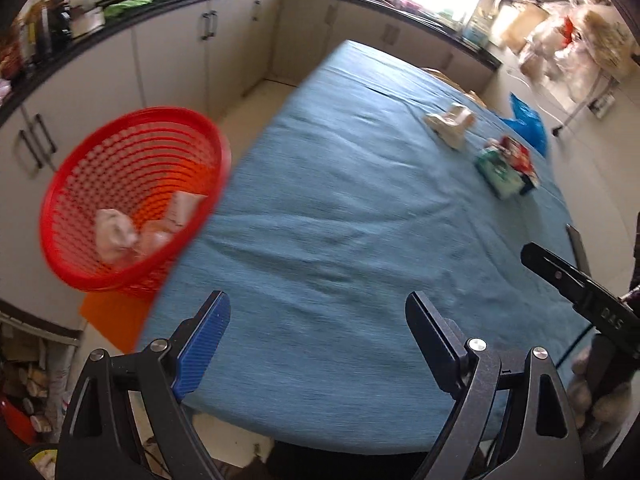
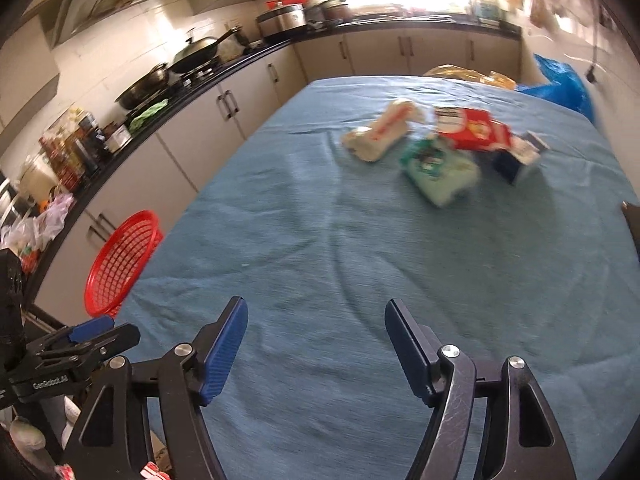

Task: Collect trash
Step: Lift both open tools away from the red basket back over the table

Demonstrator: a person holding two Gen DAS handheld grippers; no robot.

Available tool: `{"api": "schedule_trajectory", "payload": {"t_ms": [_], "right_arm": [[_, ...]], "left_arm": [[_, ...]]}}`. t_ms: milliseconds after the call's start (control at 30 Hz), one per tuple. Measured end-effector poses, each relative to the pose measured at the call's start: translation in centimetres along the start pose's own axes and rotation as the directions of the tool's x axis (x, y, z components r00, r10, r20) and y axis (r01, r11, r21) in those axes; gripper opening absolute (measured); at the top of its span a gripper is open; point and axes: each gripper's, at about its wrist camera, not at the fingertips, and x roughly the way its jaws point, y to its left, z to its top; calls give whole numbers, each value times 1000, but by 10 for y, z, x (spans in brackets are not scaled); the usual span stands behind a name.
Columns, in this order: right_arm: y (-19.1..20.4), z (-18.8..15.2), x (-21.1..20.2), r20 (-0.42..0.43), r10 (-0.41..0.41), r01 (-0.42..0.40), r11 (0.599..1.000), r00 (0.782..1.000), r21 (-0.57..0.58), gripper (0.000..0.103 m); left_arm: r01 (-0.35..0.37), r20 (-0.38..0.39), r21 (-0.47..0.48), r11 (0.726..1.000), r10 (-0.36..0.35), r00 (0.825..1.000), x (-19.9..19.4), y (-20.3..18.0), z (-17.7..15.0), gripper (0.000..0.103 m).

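While nothing sits between its widely parted jaws, the left gripper point(image 1: 318, 340) tilts down over the blue-clothed tabletop point(image 1: 320, 220); a red basket point(image 1: 132, 200) at nine o'clock holds crumpled wrappers, and trash lies at two o'clock. From the right wrist, the right gripper point(image 2: 316, 348) is likewise wide and empty, angled down. At one o'clock a white wrapper point(image 2: 380, 132), green pack point(image 2: 436, 168) and red carton point(image 2: 472, 128) look light and crushable; pinch each across its middle.

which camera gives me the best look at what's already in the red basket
The left wrist view: the red basket tilts open toward the camera, showing crumpled pale trash inside. The right wrist view shows only its rim and mesh side, contents hidden.
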Motion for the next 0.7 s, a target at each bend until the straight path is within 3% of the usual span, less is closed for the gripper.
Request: {"api": "schedule_trajectory", "payload": {"t_ms": [133,433,700], "right_arm": [[-29,-2,-9,5,-22,22,999,1000,36,76],[-95,-5,-21,2,-72,71,988,997,135,77],[-147,0,-29,4,-106,102,972,994,211,78]], "left_arm": [[56,-35,34,998,-55,998,8,-28,1,88],[85,-98,159,984,-70,993,31,-96,4,88],[128,-200,327,936,-64,978,59,-164,4,88]]}}
